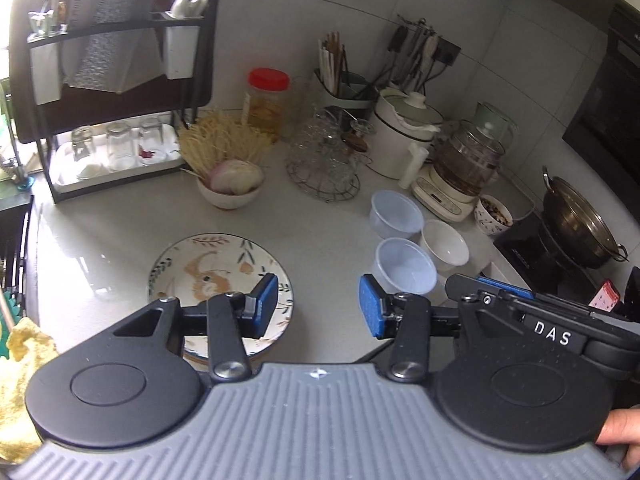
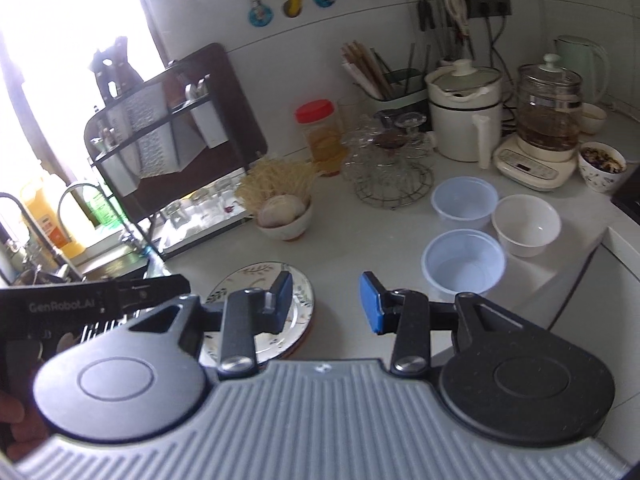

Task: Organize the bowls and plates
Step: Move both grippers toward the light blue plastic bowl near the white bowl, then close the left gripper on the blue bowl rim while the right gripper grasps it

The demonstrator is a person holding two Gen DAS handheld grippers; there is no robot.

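Ceramic, with a leaf and animal pattern, the plate (image 1: 212, 276) is lying flat on the pale grey table (image 1: 320, 236), well apart from three bowls to its right: two clear plastic bowls (image 1: 404, 266) (image 1: 396, 214) and a white bowl (image 1: 444, 246) sitting close together. Behind them, a bowl holding dry noodles (image 1: 230, 184), a red-lidded jar (image 1: 267, 100), a wire basket of glassware (image 1: 322, 160) and a glass kettle (image 1: 466, 160) are standing along the tiled wall. The left wrist view is showing a wok (image 1: 580, 228) on the stove; the right wrist view is showing a sink tap (image 2: 76, 200) by the bright window. The left claw (image 1: 318, 306) is hanging released, its left finger over the plate's right edge. The right claw (image 2: 326, 304) is also spread wide, between the plate and the nearest plastic bowl.
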